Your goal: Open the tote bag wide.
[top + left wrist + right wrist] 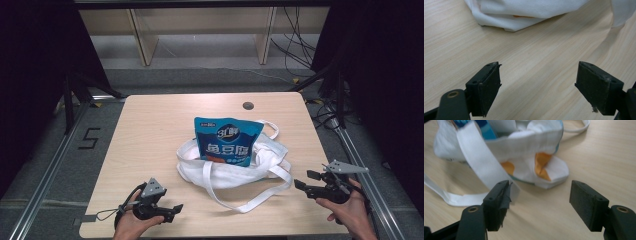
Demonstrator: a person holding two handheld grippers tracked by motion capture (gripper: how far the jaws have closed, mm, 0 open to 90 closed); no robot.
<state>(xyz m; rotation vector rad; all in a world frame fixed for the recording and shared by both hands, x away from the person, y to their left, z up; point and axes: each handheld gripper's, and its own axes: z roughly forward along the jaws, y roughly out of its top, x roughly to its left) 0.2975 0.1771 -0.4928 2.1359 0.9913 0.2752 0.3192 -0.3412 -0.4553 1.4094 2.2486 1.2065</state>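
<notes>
With both the left gripper (167, 210) and the right gripper (306, 182) wide open and empty near the white cloth bag (235, 172) mid-table, a jaw may catch only a loose strap (484, 171), so the blue packet (227, 140) tips out.

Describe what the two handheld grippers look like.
Both are black. The left gripper and the right gripper each carry a grey three-cornered plate on top. A thin cable loops from the left one. Up close, the jaws end in flat, rectangular black pads with frayed edges.
</notes>
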